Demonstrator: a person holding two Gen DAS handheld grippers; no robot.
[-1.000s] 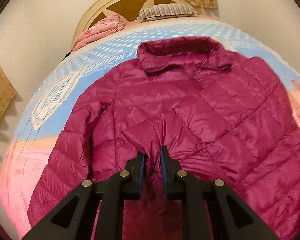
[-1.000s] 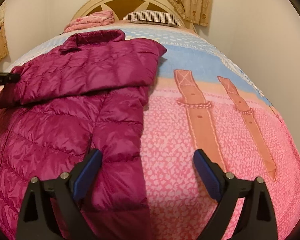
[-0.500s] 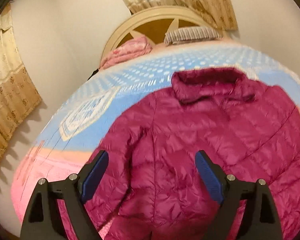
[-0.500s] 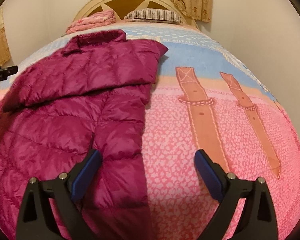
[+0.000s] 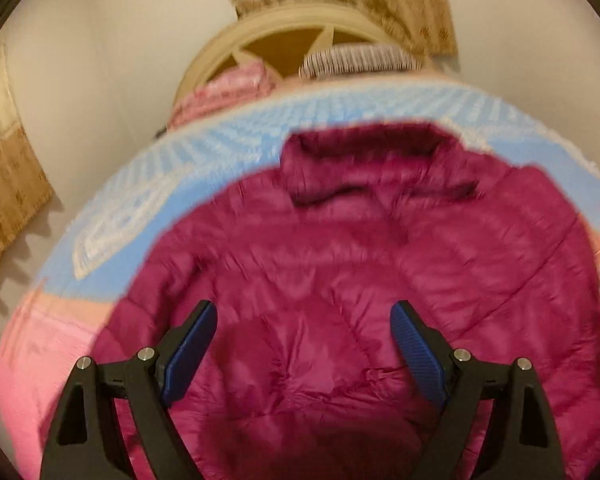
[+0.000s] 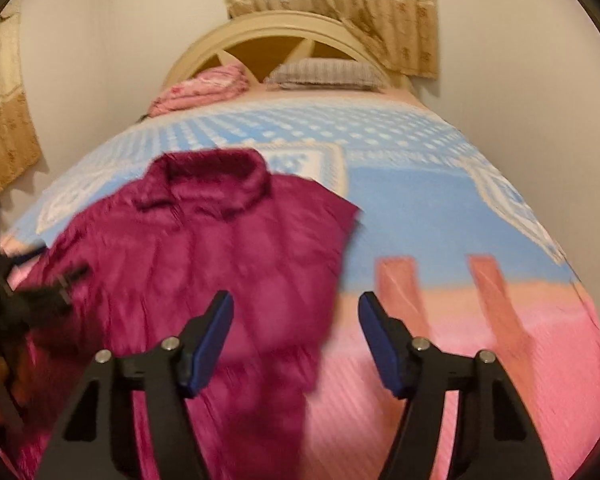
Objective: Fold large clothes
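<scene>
Left wrist view, left to right. A curtain (image 5: 8,184) is hanging at the left edge against the wall. The bedspread (image 5: 112,216) is showing pale blue with white print up top and pink lower down. A pink quilt (image 5: 224,92) is lying bundled at the headboard (image 5: 284,24), with a striped pillow (image 5: 360,56) just to its right. The jacket (image 5: 380,248), magenta and quilted, is lying spread on the bed with its collar pointing toward the headboard; it is filling most of the middle and right of this view. The left gripper (image 5: 304,336) is hovering over the jacket's lower part, jaws standing wide apart, blue pads clear of the fabric, nothing clamped.

Right wrist view, left to right. The left gripper is showing as a dark blurred shape at the left edge, over the jacket's far side. The jacket is lying on the left half of the bed, collar up, its right edge folded in to a straight side. The right gripper (image 6: 296,320) is hanging above that right edge; its jaws are closing but standing apart, with jacket edge and bare bedspread seen in the gap and no pad pressing on cloth. Two orange strap prints (image 6: 400,292) are running down the bedspread to the right.
</scene>
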